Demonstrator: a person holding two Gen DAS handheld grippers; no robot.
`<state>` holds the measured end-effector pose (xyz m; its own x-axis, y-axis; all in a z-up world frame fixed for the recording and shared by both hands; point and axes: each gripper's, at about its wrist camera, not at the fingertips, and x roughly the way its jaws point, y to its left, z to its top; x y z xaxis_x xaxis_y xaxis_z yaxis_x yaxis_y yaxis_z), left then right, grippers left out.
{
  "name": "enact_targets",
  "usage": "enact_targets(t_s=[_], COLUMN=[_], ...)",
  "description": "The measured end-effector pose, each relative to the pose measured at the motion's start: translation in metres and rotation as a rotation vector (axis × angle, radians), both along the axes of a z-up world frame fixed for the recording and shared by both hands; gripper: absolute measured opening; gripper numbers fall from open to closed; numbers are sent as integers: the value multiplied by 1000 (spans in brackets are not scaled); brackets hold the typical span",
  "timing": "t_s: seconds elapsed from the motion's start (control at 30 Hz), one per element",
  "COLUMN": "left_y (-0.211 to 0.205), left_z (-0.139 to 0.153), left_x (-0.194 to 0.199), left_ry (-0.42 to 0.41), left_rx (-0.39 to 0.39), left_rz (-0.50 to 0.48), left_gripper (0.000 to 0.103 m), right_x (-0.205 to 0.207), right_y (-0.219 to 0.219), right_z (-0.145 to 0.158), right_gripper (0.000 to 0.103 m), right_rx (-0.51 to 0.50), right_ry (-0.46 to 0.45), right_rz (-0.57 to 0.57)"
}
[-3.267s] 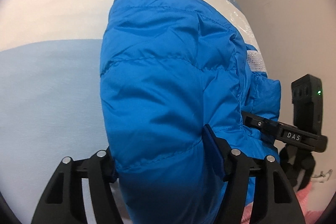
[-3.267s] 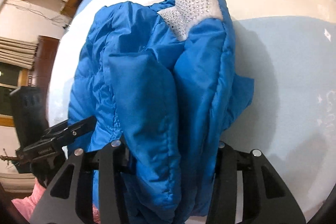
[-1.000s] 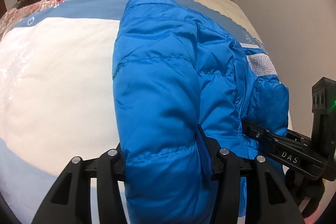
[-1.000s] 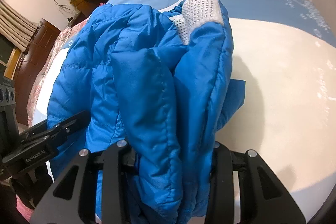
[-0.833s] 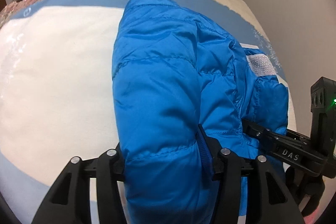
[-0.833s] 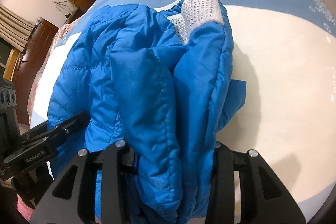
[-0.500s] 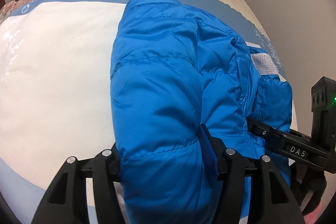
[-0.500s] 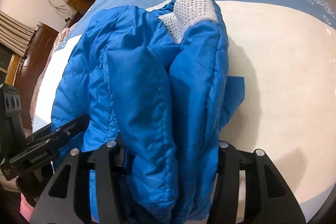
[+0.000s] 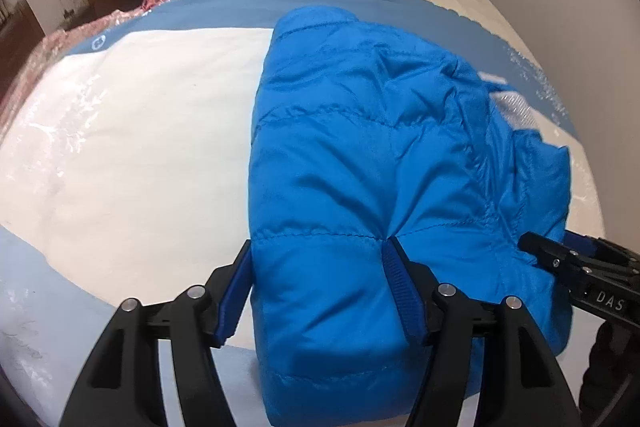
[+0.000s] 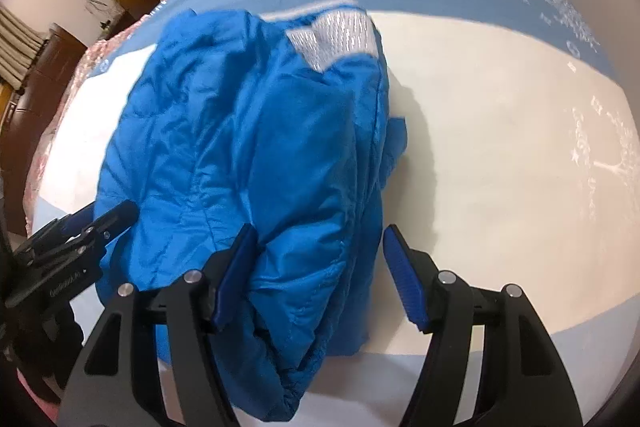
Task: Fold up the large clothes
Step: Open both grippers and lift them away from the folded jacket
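Blue puffer jacket (image 9: 360, 163) lying folded on the bed

The quilted, bright blue jacket is resting in a thick, rumpled bundle. In the right wrist view a white studded panel (image 10: 340, 35) is showing at its 12 o'clock end, while a loose flap is sticking out flat at the bundle's 3 o'clock side.

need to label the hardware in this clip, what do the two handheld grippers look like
Both the left gripper and the right gripper are matte black plastic frames with open triangular cut-outs and silver screw heads. Their jaws carry ribbed bright-blue pads. The right gripper's side bears white "DAS" lettering; the left one's white lettering is too blurred to read. No cables or sleeves show.
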<state>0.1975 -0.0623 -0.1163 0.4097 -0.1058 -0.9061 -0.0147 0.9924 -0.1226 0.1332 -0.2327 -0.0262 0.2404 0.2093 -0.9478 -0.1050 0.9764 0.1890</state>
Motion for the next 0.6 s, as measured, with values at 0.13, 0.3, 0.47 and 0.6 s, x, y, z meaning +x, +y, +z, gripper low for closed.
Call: enact_targets(t_s=[0.13,0.3,0.47,0.6], left_y=[-3,-4,-1,-7], left_z=[-9,-15,0,19], left_x=[2,1,-1,-21], left_ry=[-6,-22,-2,-42], left_rx=[20,37,15,52], left_rz=[-15,-16,10,3], left_gripper=[66,67,64,63], right_x=[4,4,-8,-24], right_y=[0,-8,-8,-6], right_z=[-19,-30,-5,22], right_gripper=[64,67,67,66], right_rx=[32,69,14,-9], right_ry=[21,29,-10,-48], right_rz=[-12,-24,-21,-23])
